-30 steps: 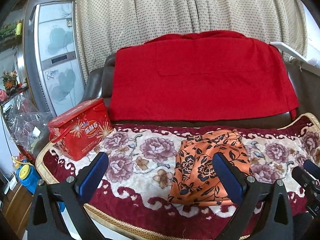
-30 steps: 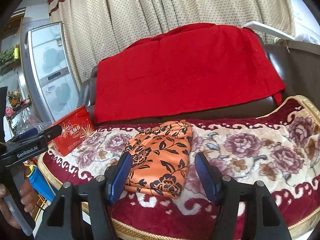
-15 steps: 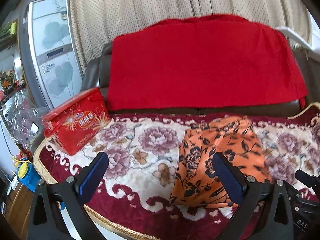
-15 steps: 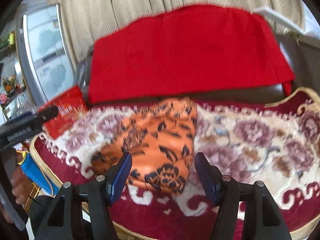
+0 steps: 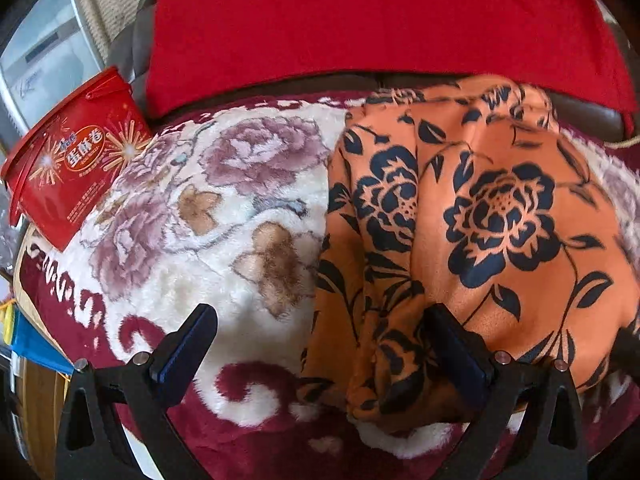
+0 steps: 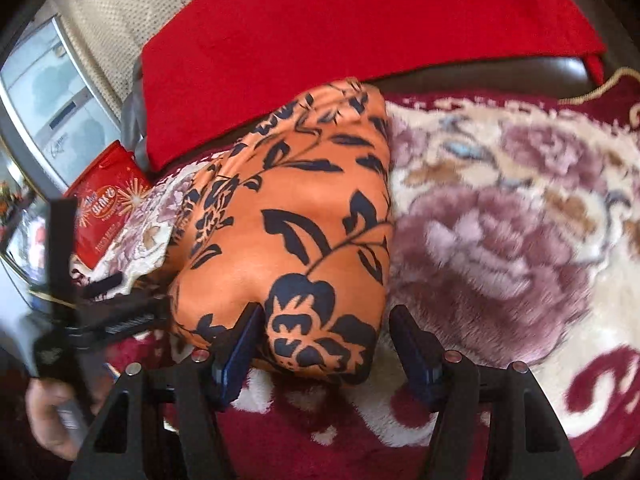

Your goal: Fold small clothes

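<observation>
Both hand-held grippers stand spread and pinch nothing: the left hand-held gripper point(image 5: 320, 344) sits at the bottom of its frame with the near left edge of the orange flowered garment point(image 5: 460, 208) between its fingers, and the right hand-held gripper point(image 6: 326, 344) straddles the garment's near right corner at lower centre. That garment lies bunched on the flowered blanket point(image 5: 224, 200) covering the sofa. At upper left stands a red box point(image 5: 68, 164), and a red cloth point(image 5: 360, 20) drapes the sofa back.
</observation>
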Available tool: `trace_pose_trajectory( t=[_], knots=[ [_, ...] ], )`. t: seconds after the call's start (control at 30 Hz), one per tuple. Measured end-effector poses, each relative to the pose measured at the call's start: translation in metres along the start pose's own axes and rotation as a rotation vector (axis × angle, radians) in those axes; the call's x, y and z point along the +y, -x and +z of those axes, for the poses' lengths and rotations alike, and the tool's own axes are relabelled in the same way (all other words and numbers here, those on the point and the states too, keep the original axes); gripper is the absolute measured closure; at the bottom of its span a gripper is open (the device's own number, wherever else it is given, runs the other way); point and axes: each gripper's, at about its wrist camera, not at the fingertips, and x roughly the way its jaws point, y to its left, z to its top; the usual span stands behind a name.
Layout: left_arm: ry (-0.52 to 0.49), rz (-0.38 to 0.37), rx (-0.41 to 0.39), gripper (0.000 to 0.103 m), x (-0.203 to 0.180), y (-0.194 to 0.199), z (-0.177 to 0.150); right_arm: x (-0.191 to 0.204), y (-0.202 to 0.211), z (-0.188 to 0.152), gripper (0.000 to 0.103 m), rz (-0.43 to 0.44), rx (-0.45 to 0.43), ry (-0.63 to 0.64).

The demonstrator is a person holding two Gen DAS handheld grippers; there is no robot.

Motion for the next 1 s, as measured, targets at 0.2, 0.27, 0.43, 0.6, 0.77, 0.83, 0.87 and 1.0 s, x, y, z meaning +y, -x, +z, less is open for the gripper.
trace_pose_trajectory(
  t=[0.2, 0.27, 0.43, 0.6, 0.77, 0.83, 0.87, 1.0],
  knots=[
    [0.001, 0.026, -0.165, 0.000, 0.003, 0.069, 0.001, 0.006, 0.038, 0.008, 0.035, -0.014, -0.091, 0.033],
    [0.003, 0.023, -0.215, 0.000, 0.001, 0.095, -0.001, 0.007, 0.063, 0.012, 0.034, -0.018, -0.156, 0.035],
    [-0.011, 0.020, -0.328, 0.000, -0.002, 0.156, 0.005, 0.015, 0.124, 0.016, 0.034, -0.041, -0.305, 0.072],
    [-0.004, -0.003, -0.399, 0.000, 0.002, 0.199, 0.000, 0.027, 0.169, 0.011, 0.034, -0.081, -0.392, 0.120],
    [0.008, 0.007, -0.471, 0.000, 0.004, 0.243, -0.010, 0.041, 0.205, 0.006, 0.034, -0.101, -0.451, 0.157],
    [0.014, 0.016, -0.496, 0.000, 0.005, 0.260, -0.014, 0.049, 0.218, 0.003, 0.034, -0.116, -0.474, 0.182],
    [0.019, 0.018, -0.510, 0.000, 0.007, 0.268, -0.017, 0.052, 0.223, 0.000, 0.034, -0.117, -0.483, 0.186],
    [0.025, 0.007, -0.546, 0.000, 0.012, 0.291, -0.024, 0.058, 0.243, -0.004, 0.031, -0.108, -0.518, 0.195]
  ],
)
